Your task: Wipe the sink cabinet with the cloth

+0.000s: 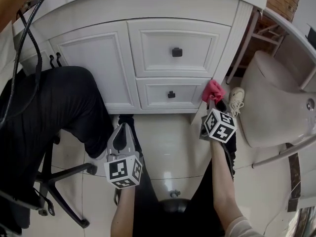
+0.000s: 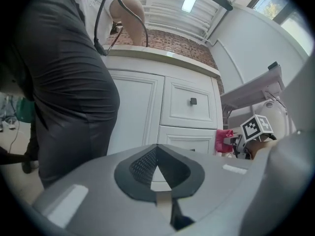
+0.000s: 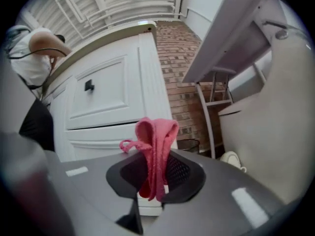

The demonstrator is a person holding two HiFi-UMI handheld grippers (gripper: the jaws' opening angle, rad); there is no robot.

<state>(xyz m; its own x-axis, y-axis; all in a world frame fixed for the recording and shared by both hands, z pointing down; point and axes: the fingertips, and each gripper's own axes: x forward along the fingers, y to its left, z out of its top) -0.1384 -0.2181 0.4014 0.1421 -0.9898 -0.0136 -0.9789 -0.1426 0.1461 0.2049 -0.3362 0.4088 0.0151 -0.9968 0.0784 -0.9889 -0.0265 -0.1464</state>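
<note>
Cabinet (image 1: 148,58): white, with a door on its left side and two knobbed drawers stacked on its right. It is the surface to be wiped.

Cloth (image 1: 213,90): pink and bunched, at the cabinet's lower right corner beside the right end of the lower drawer (image 1: 170,94). Whether it presses on the paint or sits just off it, I cannot tell.

Right gripper (image 3: 155,176): jaws closed on the cloth. The fabric is pinched in a fold between the pads, with a loop standing up past the tips. That loop leads towards the cabinet, so probably cloth rather than jaw will meet the paint.

Left gripper (image 2: 158,173): jaws drawn together with nothing between them. It hangs low in front of the cabinet's middle, well clear of the front, likely parked out of the wiping arm's way.

Person (image 1: 59,107): dressed in black, standing against the cabinet's left side and covering the lower part of the door (image 1: 94,63).

Toilet (image 1: 276,102): to the right of the cabinet, leaving a narrow gap beside the corner where the cloth is.

Stage: judged early, as the cloth is only at one bottom corner. The drawer fronts and door panel above and to the left would come next.

Risk: the knobs could snag the loose loop.
</note>
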